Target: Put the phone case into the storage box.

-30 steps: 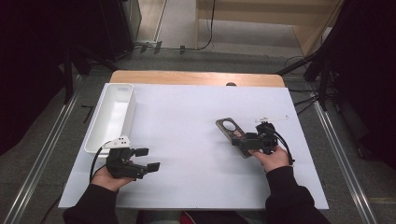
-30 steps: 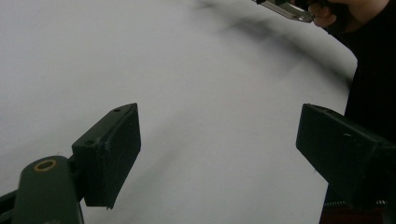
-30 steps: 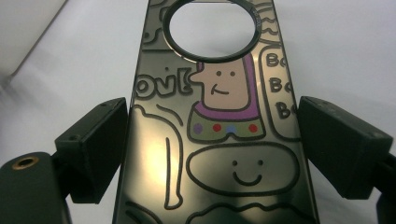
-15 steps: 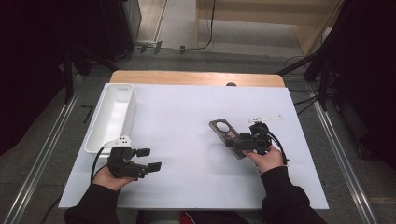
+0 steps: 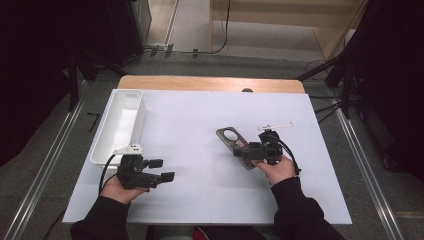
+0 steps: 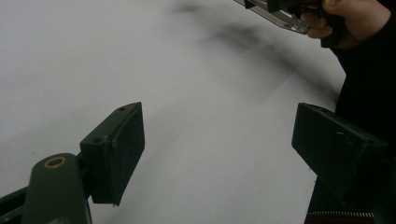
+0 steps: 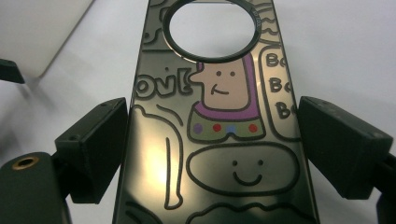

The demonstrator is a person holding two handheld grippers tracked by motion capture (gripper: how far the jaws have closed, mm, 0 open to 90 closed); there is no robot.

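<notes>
Since the earlier frame, my right gripper [image 5: 248, 150] carries the phone case [image 7: 219, 116], clamped edgewise, leftward toward the white tray [image 5: 107, 145]; my left gripper [image 5: 162, 170] waits released beside that tray.

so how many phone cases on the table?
1: the phone case right of centre, between the jaws of the right gripper. The white tray at left looks empty.

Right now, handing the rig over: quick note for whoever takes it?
Left gripper: open, nothing between the jaws, low over the white mat near the white tray.
Right gripper: jaws at both edges of the dark cartoon-print phone case, held at mid-mat.
Done: case picked up.
Left: setting it down, likely in the tray, which looks empty.
</notes>
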